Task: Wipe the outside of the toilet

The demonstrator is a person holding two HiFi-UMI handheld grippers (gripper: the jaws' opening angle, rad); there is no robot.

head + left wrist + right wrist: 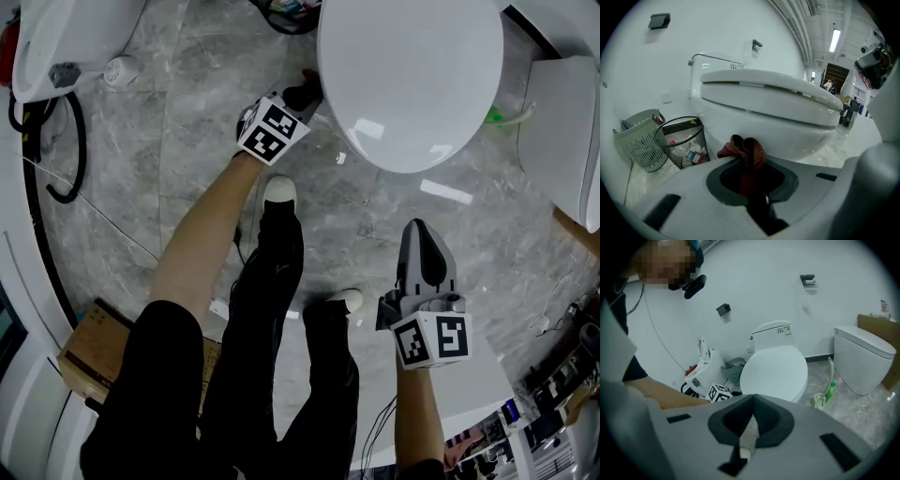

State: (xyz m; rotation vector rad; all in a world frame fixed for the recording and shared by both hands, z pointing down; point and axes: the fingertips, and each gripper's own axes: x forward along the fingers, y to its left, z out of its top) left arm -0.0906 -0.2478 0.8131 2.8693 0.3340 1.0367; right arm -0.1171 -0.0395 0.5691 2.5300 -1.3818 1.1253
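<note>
The toilet (412, 75) is white and glossy, its lid down and catching ceiling-light reflections. Its rounded bowl (768, 136) curves in below the seat, and the cistern stands behind against the white wall (754, 282).

The left gripper (302, 96) is low at the toilet's left flank, its jaws clamped on a bunched red cloth (745, 152). The cloth sits just in front of the bowl's underside. Whether it touches the porcelain cannot be told.

The right gripper (419, 230) hangs in front of the toilet, well apart from it, jaws closed together with nothing between them.

The floor (187, 141) around the toilet is grey veined stone. To the toilet's left, by the wall, a wire bin (684, 140) of rubbish stands next to a green plastic basket (640, 140). Farther left is another white fixture (66, 42) with a black hose (70, 150) looped beside it. To the toilet's right a green brush (825, 394) stands in a holder on the floor, with a second toilet (865, 357) beyond it. A cardboard box (98, 347) lies well in front and to the left.

Open floor lies in front of the toilet and along its left side as far as the bin. The gap on its right is narrower.
</note>
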